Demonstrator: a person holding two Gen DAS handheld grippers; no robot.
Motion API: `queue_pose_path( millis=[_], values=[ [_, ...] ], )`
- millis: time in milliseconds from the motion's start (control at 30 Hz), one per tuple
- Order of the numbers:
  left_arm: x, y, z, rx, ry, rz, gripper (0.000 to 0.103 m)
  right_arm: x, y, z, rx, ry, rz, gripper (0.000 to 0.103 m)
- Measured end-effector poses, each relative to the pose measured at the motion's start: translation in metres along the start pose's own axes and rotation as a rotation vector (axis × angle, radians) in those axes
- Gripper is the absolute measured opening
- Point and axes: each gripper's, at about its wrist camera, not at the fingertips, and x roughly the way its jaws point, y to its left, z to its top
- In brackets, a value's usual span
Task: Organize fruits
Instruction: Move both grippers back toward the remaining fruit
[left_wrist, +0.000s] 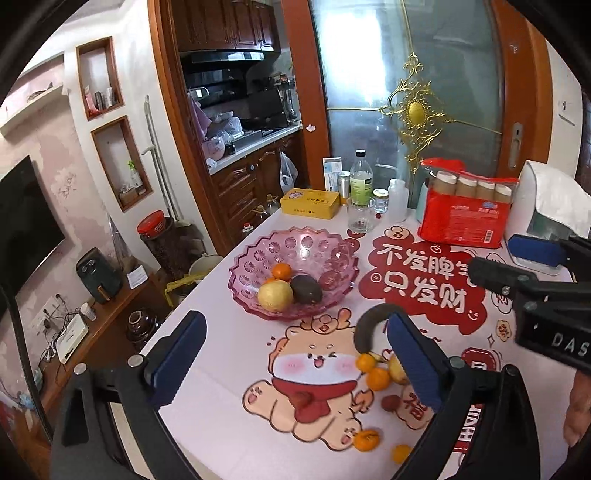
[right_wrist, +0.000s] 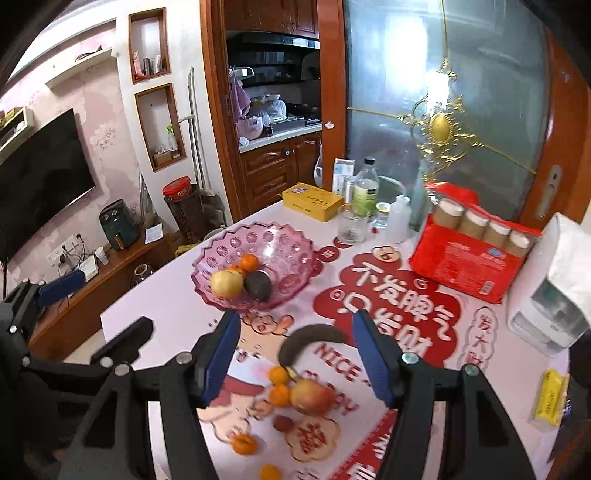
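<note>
A pink glass bowl (left_wrist: 334, 275) (right_wrist: 291, 254) on the table holds a yellow pear (left_wrist: 275, 295) (right_wrist: 226, 283), a dark avocado (left_wrist: 306, 288) (right_wrist: 257, 285) and a mandarin (left_wrist: 281, 271) (right_wrist: 248, 262). Loose on the cartoon tablecloth lie a blackened banana (left_wrist: 369, 325) (right_wrist: 310, 338), an apple (right_wrist: 311, 397), several mandarins (left_wrist: 377, 378) (right_wrist: 279, 394) and a small reddish fruit (right_wrist: 283, 422). My left gripper (left_wrist: 295, 363) is open and empty above the cloth. My right gripper (right_wrist: 295, 360) is open and empty over the banana and apple; it also shows in the left wrist view (left_wrist: 517, 264).
At the table's back stand a yellow tin (left_wrist: 310, 203), a glass (left_wrist: 360, 219), bottles (left_wrist: 361, 181), a red pack of cups (left_wrist: 465, 210) and a white appliance (right_wrist: 550, 299). A yellow packet (right_wrist: 550, 400) lies at right. The table's left edge drops to a low cabinet (left_wrist: 107, 325).
</note>
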Motion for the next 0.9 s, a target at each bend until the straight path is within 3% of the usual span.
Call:
queue_pose_path(
  millis=[467,667,900],
  values=[
    [-0.059,-0.061,-0.037,0.000,0.002,0.058,0.100,-0.064,-0.064,-0.049,-0.087,-0.048,0.017,0.063],
    [-0.060,-0.080,-0.057,0.013,0.036,0.073,0.100,-0.058,-0.080,-0.080,-0.134,-0.037,0.013,0.063],
    [-0.025,-0.087,-0.092,-0.014,0.157,0.061,0.100,-0.021,-0.088,-0.113,-0.166,0.026,0.026,0.063]
  ],
)
